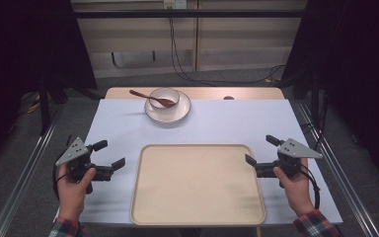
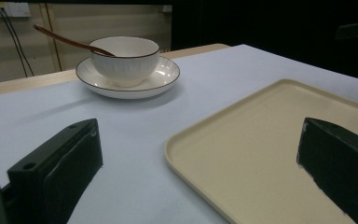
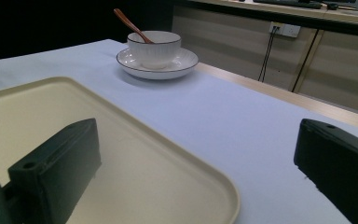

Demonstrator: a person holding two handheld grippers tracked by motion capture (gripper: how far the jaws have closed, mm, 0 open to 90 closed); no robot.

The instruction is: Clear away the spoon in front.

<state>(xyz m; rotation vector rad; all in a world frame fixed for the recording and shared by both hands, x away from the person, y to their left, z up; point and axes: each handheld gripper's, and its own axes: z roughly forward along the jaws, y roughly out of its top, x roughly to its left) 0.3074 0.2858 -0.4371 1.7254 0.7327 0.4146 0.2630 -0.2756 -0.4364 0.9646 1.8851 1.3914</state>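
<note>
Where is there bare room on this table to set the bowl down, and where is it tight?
The tray is bare all over. The cloth between the tray's far rim and the saucer is free, widest to the right of the saucer. It is tight beside the tray, where the left tool and right tool are held open, and at the bowl with its spoon.

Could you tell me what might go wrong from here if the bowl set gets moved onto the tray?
The spoon lies loose in the bowl with its handle jutting past the rim; a jaw could knock it out. The bowl merely sits on the saucer, so lifting the saucer alone might let it slide. The left gripper and right gripper, both open, must reach across the tray rim.
</note>
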